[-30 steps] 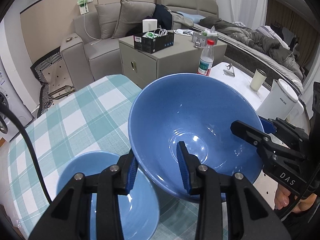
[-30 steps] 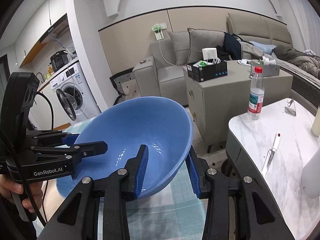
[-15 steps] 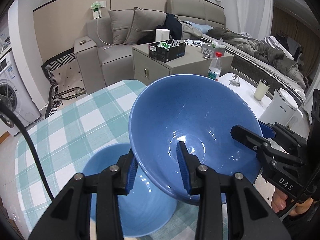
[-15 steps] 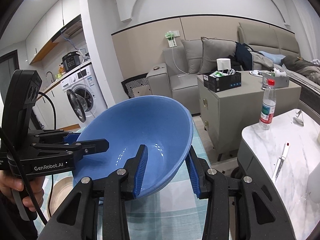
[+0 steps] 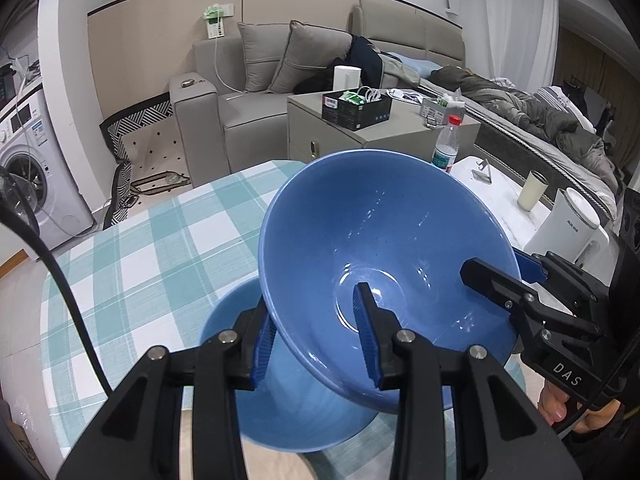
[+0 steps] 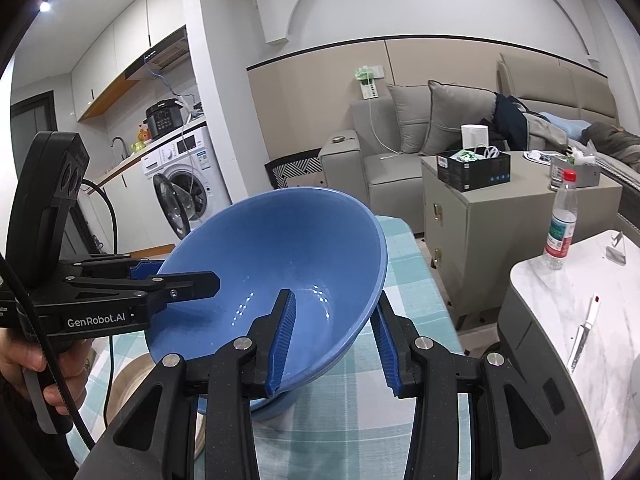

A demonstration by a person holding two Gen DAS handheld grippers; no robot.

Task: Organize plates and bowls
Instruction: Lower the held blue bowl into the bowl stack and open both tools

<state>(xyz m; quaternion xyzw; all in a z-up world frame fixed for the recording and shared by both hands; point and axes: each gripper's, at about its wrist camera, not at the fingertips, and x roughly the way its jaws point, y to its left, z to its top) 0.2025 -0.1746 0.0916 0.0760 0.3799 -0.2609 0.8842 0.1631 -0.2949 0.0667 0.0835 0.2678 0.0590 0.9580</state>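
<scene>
A large blue bowl point(image 5: 384, 248) point(image 6: 280, 252) hangs tilted above the table, held by both grippers on opposite sides of its rim. My left gripper point(image 5: 314, 312) point(image 6: 188, 276) is shut on the near-left rim, one finger inside and one outside. My right gripper point(image 6: 334, 304) point(image 5: 494, 270) is shut on the opposite rim in the same way. Directly under the held bowl, a second blue bowl point(image 5: 304, 420) point(image 6: 272, 404) sits on the teal checked tablecloth point(image 5: 140, 248), partly hidden by it.
A tan plate point(image 6: 132, 376) lies on the table near the hand holding the left gripper. To the right stands a white marble side table point(image 6: 560, 300) with a water bottle point(image 6: 560, 220), a knife point(image 6: 584, 328), a cup point(image 5: 530, 190) and a white kettle point(image 5: 568, 228). A grey cabinet point(image 6: 480, 224) and a sofa stand beyond.
Both grippers have carried the blue bowl sideways across the table. The second bowl, earlier off to the lower left, now lies right beneath it. Neither grip has changed.
</scene>
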